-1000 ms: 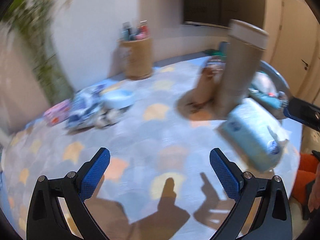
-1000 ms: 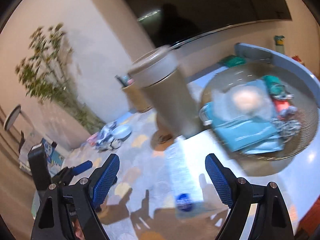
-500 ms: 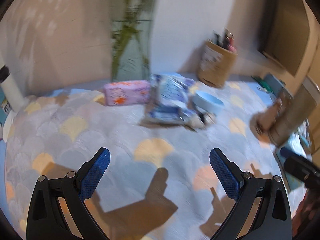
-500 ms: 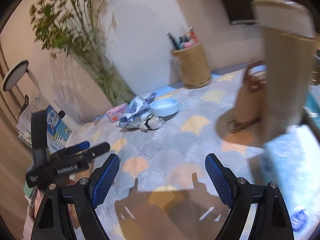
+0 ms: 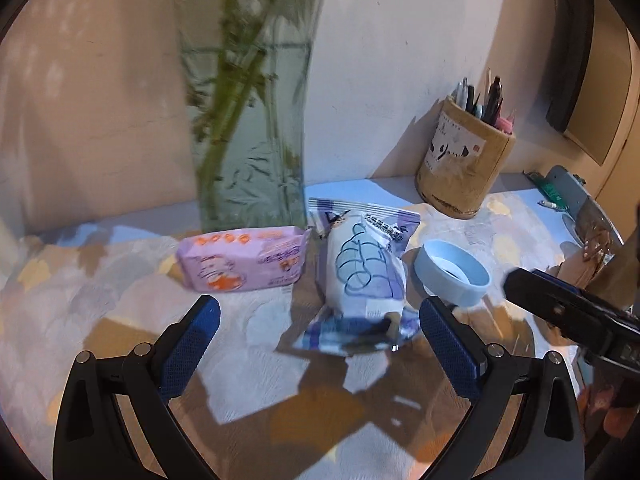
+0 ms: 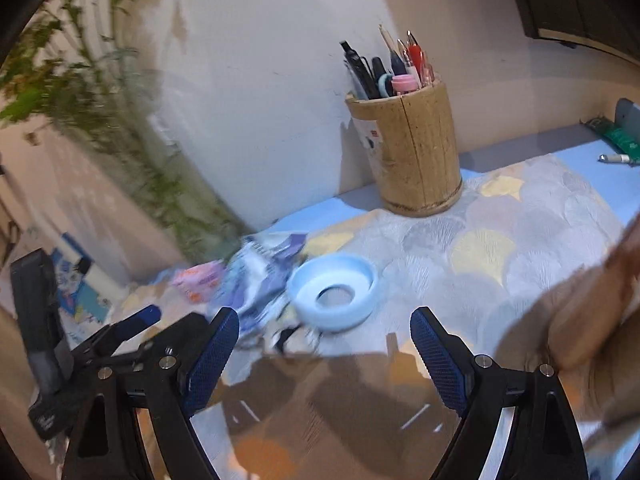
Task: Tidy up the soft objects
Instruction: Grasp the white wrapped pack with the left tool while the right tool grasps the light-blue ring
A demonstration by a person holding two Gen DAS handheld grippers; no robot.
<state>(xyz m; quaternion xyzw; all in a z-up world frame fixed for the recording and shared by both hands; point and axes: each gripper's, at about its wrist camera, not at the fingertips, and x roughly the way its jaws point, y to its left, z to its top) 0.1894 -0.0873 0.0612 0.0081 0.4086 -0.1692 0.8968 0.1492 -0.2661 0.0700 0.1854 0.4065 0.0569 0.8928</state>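
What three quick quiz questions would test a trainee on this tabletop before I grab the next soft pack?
1. True or false: the left gripper is shut on the white and purple snack bag.
2. Which item lies immediately to the left of the snack bag in the left wrist view: A) pink wipes pack, B) light blue ring, C) pen holder?
3. Fill in: the glass vase stands directly behind the ____ pack.

Key: 1. False; its fingers are spread with nothing between them. 2. A. 3. pink wipes.
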